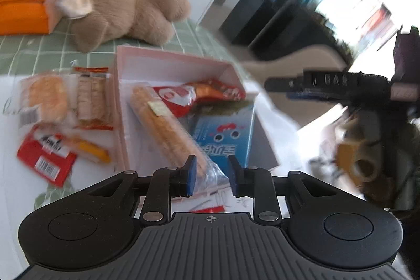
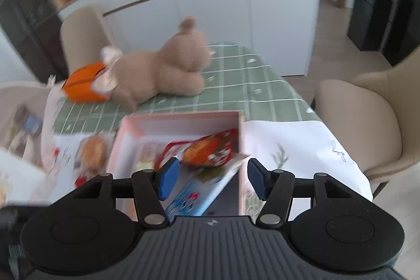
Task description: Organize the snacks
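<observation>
Both views motion-blurred, print on wrappers mostly unreadable. Landmark: pink box (image 1: 173, 62), open-topped, on the table.

Inside the pink box: long cracker sleeve (image 1: 168, 127) lying diagonally, red snack bag (image 1: 194, 96) toward the far wall, blue carton (image 1: 225, 138) with a cartoon face on the right side, tilted. The near end of the cracker sleeve, in clear wrap, runs out toward the left gripper (image 1: 211, 175); its blue pads stand apart with the wrap end between them, contact not clear, nothing clamped. The near wall of the box is hidden behind that gripper's body.

Left of the pink box, on the white cloth (image 1: 10, 143): round cracker pack (image 1: 44, 99), striped wafer pack (image 1: 90, 99), red packet (image 1: 46, 159) with a barcode, yellow stick (image 1: 90, 150). Another red scrap shows under the gripper linkage, too cut off to name.

Behind the pink box: plush bear (image 1: 126, 15) lying down on the green checked tablecloth (image 1: 23, 51), orange tissue case (image 1: 22, 9) at its head, partly cropped by the frame edge.

Right of the pink box in the left wrist view: a dark device, blurred, probably the other hand-held unit.

Right wrist view: right gripper (image 2: 210, 179) hovers over the near part of the pink box (image 2: 183, 117), pads wide apart, holding nothing. Blue carton (image 2: 199, 193) and red snack bag (image 2: 210, 148) show between them, smeared; carton's lower end is hidden by the gripper body. Beige chair (image 2: 362, 120) right of the box.
</observation>
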Motion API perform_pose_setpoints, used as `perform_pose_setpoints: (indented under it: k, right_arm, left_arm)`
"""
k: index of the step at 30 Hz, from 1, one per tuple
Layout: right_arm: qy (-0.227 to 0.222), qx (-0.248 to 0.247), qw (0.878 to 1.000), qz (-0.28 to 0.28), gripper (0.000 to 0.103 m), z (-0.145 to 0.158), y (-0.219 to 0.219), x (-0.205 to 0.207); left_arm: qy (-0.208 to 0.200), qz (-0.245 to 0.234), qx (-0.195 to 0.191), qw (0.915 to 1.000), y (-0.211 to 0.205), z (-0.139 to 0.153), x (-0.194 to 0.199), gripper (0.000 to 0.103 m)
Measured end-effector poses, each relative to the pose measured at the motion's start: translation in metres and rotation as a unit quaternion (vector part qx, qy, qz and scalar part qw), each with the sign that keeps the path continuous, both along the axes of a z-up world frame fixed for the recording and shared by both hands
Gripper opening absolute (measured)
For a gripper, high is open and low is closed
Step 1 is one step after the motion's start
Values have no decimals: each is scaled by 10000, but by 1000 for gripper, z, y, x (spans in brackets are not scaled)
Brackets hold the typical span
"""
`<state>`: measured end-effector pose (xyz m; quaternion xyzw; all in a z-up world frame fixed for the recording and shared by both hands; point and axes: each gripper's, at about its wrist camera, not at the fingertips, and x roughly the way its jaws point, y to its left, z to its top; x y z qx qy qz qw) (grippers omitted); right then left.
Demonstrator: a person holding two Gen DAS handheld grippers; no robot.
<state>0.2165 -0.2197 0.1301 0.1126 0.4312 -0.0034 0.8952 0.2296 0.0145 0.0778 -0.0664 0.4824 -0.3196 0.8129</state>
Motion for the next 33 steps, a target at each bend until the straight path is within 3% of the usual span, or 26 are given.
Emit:
perform_pose_setpoints:
  k: [2,4,9,12,17,20,22,25,27,28,30,31,33]
  right_arm:
    - [104,44,9998,-142,47,-13,-7,4]
    - [208,97,9997,-124,37,-23,-13,6]
    - [142,149,9992,343,35,-36,-4,-14]
    - [229,430,9973,556,35,-41,1,-21]
    - [396,483,9951,771,33,-46,19,-22]
    - [-43,70,9956,938,34,-30,37,-29]
    - [-211,38,9936,1108,40,-22,48,-25]
    - [25,440,9913,1240,49,-29,66,3]
    - [416,207,9906,1286,49,-50,86,27]
    - [677,114,9895,1275,47,-63,92,37]
    - [1047,483,9825,1460,29,-74,94,42]
    - [933,493,9819,1574,29,-66,94,36]
    - [271,166,9799,1968,24,-32,91,13]
  left_arm:
    - [-262,2,600,9979,-21,-7,3,26]
    - [-474,61,877,9950,-25,-7,7,22]
    - [-615,402,1348,9881,-23,-14,25,21]
    - [-643,401,1448,9866,-28,-10,24,17]
    - [-548,1016,750,9905,0,13,16,20]
    - [-618,1213,741,9879,17,25,6,22]
    - [-569,1242,767,9877,24,25,-1,22]
    - [-471,1328,785,9869,34,20,-13,22]
    - [-360,1358,683,9877,43,16,-23,22]
    - [-319,1349,623,9884,47,14,-27,22]
    - [-236,1362,403,9896,58,12,-38,22]
    - [-180,1414,305,9893,64,10,-41,22]
    - [-107,1516,166,9882,70,5,-43,22]
